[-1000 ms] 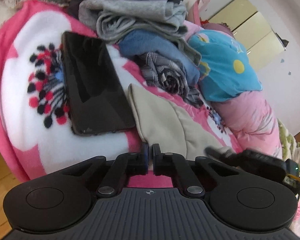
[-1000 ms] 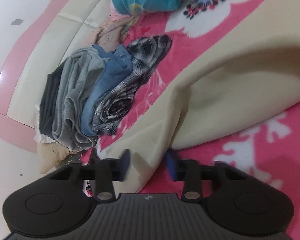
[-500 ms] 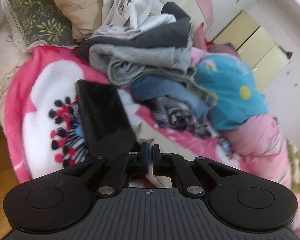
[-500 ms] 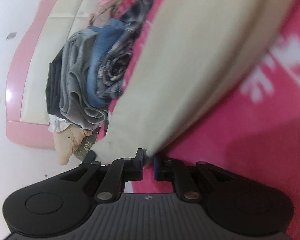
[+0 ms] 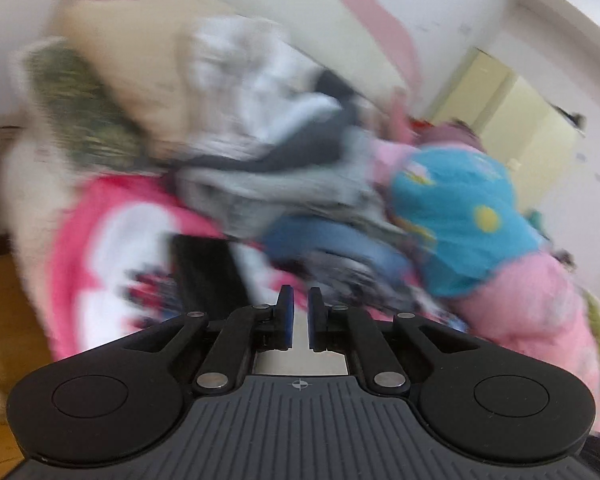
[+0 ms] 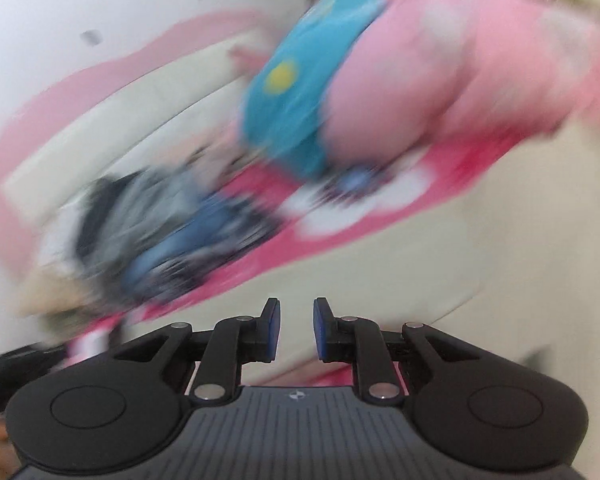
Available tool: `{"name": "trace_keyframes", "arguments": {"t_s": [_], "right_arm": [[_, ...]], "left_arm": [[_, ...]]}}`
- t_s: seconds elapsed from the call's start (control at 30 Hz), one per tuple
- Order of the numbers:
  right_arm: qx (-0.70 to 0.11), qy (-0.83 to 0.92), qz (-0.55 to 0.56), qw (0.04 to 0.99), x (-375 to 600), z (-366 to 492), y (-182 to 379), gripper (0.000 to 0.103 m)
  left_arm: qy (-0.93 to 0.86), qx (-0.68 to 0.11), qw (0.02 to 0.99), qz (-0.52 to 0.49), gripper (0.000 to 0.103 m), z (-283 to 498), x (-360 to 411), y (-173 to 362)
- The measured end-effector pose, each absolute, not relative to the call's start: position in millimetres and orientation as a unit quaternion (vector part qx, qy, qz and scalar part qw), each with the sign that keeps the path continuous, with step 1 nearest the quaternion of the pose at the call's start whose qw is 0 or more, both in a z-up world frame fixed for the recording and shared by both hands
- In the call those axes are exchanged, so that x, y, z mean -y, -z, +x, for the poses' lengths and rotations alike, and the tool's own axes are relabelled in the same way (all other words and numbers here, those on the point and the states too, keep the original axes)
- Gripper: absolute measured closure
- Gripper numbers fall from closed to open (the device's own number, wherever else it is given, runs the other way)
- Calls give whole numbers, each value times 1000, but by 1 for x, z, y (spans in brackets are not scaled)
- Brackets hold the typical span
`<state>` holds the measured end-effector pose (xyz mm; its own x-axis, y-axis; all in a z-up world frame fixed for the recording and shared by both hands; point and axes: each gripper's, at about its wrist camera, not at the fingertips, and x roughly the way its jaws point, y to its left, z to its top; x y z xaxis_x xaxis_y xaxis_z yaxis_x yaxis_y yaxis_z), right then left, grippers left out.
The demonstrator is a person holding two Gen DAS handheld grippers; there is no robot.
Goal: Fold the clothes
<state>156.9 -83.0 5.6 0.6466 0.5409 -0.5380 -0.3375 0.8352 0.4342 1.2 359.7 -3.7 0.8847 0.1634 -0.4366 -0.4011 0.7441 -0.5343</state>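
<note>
Left tongs [image 5: 299, 302]: half second back pinched on beige cloth edge, now narrow gap, pale strip showing between pads, can't tell if gripped.

Clothes pile [image 5: 300, 184] sits beyond them on pink blanket [image 5: 100, 232], black tablet [image 5: 208, 272] just left of pile, bed edge and wooden floor [image 5: 4, 304] further left.

Right tongs [image 6: 297, 328]: were clamped on beige garment [image 6: 440, 248], now clearly apart, nothing held. Garment lies spread on blanket right of pile. Looks like fold got dropped. Free room right of pile; both views blurry.
</note>
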Motion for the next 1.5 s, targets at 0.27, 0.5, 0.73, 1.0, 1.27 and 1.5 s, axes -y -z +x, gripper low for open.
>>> {"name": "trace_keyframes", "arguments": {"t_s": [0.27, 0.5, 0.73, 1.0, 1.27, 1.5], "right_arm": [[-380, -240, -40, 893, 68, 167, 58, 84], [-346, -246, -115, 898, 71, 156, 30, 84], [-314, -284, -232, 876, 80, 218, 8, 51], [-313, -375, -415, 768, 42, 302, 23, 44], [-422, -455, -436, 651, 6, 375, 52, 44], [-432, -455, -442, 641, 0, 359, 53, 91]], "left_arm": [[65, -187, 901, -385, 94, 76, -278, -61], [79, -303, 892, -325, 85, 149, -194, 10], [103, -354, 892, -262, 85, 182, -171, 55], [104, -366, 884, -270, 85, 187, -174, 76], [107, -367, 876, -295, 85, 193, -184, 81], [96, -360, 884, -283, 85, 191, -182, 80]]}}
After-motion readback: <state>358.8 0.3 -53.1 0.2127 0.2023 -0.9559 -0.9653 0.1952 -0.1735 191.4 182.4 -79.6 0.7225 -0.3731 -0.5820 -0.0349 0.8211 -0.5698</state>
